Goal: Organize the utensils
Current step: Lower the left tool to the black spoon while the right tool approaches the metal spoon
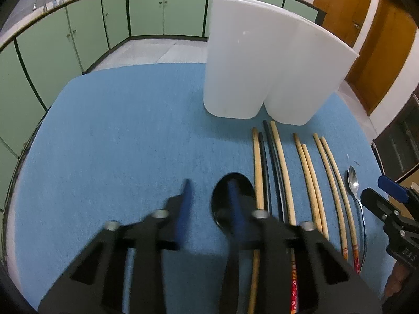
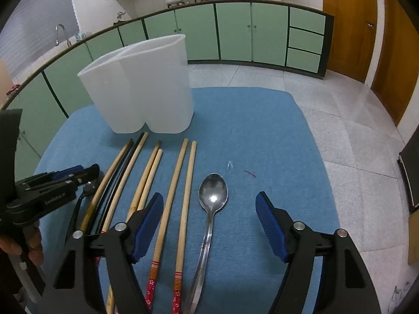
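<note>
White two-lobed holder (image 2: 141, 91) upright at far end of blue mat (image 2: 248, 130), chopsticks (image 2: 183, 183) lined up just in front, steel spoon (image 2: 212, 196) at their right end, black spoon (image 1: 233, 198) at left end. Left gripper (image 1: 209, 191) jaws apart, one finger over black spoon bowl. Right gripper (image 2: 209, 206) spread wide, straddling steel spoon and nearest chopsticks. Gripper lettering too blurry to read. Green cabinets (image 2: 235, 31), tiled floor, wooden door (image 2: 348, 26) behind.

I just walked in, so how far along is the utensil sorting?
Barely started. No utensil shows above the white holder. The chopsticks, metal spoon and black spoon all lie on the blue mat. Left gripper hovers open over the black spoon; right gripper is open, empty.
</note>
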Motion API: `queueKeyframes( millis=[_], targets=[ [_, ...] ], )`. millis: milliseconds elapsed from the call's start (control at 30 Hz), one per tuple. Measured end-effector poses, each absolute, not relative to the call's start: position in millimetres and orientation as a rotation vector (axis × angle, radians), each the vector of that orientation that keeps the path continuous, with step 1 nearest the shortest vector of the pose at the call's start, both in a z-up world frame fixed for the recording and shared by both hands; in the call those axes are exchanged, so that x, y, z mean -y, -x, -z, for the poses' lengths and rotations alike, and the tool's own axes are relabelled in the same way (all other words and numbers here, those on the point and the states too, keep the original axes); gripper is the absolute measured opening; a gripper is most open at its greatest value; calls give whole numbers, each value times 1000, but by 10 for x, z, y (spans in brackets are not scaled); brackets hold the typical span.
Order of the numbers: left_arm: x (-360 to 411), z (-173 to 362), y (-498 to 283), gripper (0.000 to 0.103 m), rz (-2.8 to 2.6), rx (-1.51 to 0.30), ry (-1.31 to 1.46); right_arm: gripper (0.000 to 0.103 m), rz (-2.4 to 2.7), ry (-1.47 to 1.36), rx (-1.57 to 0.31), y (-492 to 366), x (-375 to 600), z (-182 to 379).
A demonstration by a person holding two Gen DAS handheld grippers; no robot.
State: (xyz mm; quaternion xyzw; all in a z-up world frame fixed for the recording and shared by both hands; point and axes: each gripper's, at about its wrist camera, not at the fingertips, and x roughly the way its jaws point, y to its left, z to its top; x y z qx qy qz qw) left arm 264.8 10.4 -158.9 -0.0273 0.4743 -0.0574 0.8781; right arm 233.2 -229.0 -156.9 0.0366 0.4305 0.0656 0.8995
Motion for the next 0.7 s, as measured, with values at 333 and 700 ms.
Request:
queueKeyframes(
  millis=[333,700],
  targets=[
    [-250,1470,-2459,52,127,-945,59,71,-116,-93,-894,-2341,2390,1597],
    [57,1570,-2684,65,157,-967,5,71,-118,-100,-892,-2335,2391,1611]
  ],
)
